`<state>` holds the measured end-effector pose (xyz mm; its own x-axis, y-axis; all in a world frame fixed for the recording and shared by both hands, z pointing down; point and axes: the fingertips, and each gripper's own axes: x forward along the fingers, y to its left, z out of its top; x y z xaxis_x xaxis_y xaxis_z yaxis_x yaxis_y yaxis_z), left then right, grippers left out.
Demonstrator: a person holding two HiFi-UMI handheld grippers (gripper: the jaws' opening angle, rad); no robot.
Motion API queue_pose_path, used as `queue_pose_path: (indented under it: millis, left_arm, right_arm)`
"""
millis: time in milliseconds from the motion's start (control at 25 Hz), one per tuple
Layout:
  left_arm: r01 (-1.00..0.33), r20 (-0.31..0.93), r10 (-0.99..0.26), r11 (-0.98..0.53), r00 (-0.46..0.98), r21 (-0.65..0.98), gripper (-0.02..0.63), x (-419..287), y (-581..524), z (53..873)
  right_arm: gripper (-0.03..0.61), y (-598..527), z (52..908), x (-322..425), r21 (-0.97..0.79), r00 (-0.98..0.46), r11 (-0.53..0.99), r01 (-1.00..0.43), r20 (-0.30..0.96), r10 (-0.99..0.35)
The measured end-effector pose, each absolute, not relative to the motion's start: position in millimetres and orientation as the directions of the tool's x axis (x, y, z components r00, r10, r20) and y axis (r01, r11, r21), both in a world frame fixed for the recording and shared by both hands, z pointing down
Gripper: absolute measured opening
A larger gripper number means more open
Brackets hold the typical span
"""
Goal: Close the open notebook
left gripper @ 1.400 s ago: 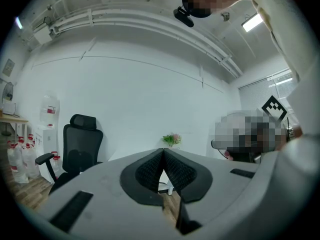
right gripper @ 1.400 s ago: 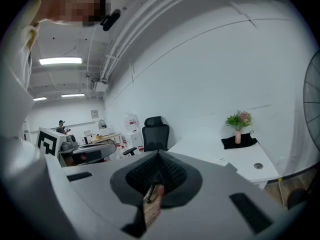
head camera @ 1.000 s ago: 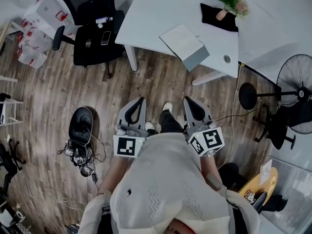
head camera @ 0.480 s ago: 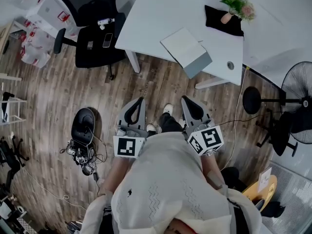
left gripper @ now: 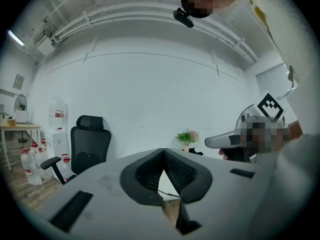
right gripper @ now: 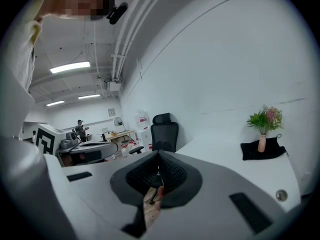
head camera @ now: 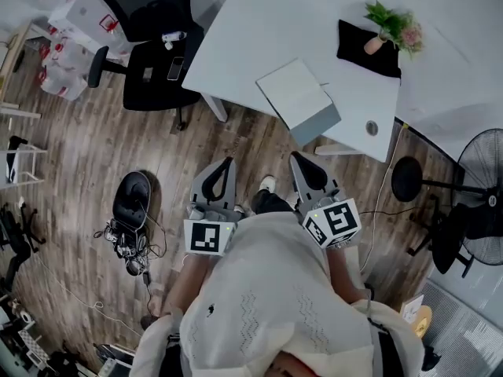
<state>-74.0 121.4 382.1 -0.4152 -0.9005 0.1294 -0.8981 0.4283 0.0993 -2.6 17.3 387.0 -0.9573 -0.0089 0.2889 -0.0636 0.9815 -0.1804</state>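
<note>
We hold both grippers low in front of us over the wooden floor [head camera: 94, 155], pointing towards the white bench [head camera: 251, 22]. The left gripper [head camera: 229, 162] has its jaws pressed together at the tips with nothing between them, which the left gripper view confirms [left gripper: 163, 150]. The right gripper [head camera: 294, 156] likewise has its jaws together and holds nothing [right gripper: 159, 153]. The notebook [head camera: 295, 93] lies flat at the near edge of the bench, pale face up. It is straight ahead of the right jaws, ahead and to the right of the left jaws, and well apart from both. Further beyond the right jaws a potted plant [head camera: 393, 26] stands on a black cloth [head camera: 369, 45]. Ahead and to the left of the left jaws is a black office chair [head camera: 149, 45].
</note>
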Motion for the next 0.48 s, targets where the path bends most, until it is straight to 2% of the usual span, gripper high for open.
queue_pose_path:
  millis: [480]
  left_arm:
    - [-0.878,0.162,-0.873,0.475,-0.461,0.064,0.012,-85,51,387]
  right_arm:
    - [0.002,-62,395,-20,-0.213,-0.957,0.977,-0.018,0.285,0.045]
